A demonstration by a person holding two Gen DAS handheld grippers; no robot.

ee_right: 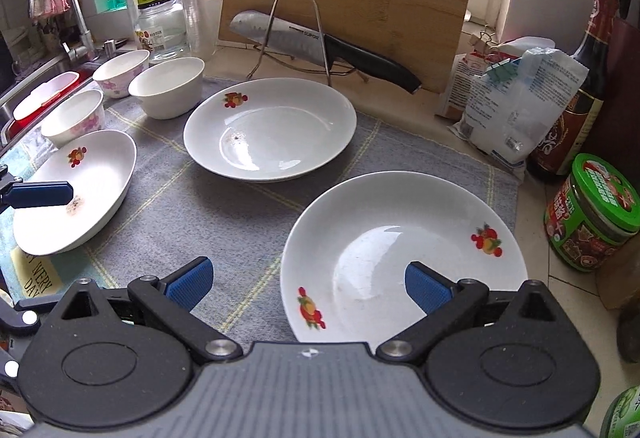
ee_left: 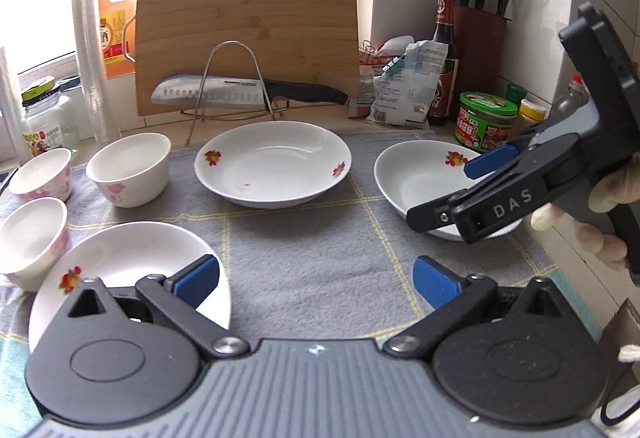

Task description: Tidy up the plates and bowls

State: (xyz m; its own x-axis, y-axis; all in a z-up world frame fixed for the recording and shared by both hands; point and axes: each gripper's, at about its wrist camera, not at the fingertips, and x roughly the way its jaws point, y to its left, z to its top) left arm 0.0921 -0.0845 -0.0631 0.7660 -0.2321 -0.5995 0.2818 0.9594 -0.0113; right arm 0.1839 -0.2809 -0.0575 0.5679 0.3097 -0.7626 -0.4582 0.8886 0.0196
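Three white plates with fruit prints lie on a grey mat (ee_left: 320, 254): a left plate (ee_left: 132, 258) (ee_right: 80, 190), a middle plate (ee_left: 272, 162) (ee_right: 272, 126) and a right plate (ee_left: 424, 178) (ee_right: 400, 258). Three small white bowls (ee_left: 128, 166) (ee_left: 40, 174) (ee_left: 32, 238) stand at the left. My left gripper (ee_left: 316, 282) is open, its left finger over the left plate's rim. My right gripper (ee_right: 308, 286) is open, its right finger over the right plate, its left finger over the mat.
A cutting board (ee_left: 244, 34) leans at the back with a knife (ee_left: 248, 92) in a wire rack. Bags (ee_left: 404, 86), a sauce bottle (ee_left: 444, 54), a jar (ee_left: 486, 120) and a knife block (ee_left: 480, 38) crowd the right. A sink (ee_right: 44, 94) lies at the far left.
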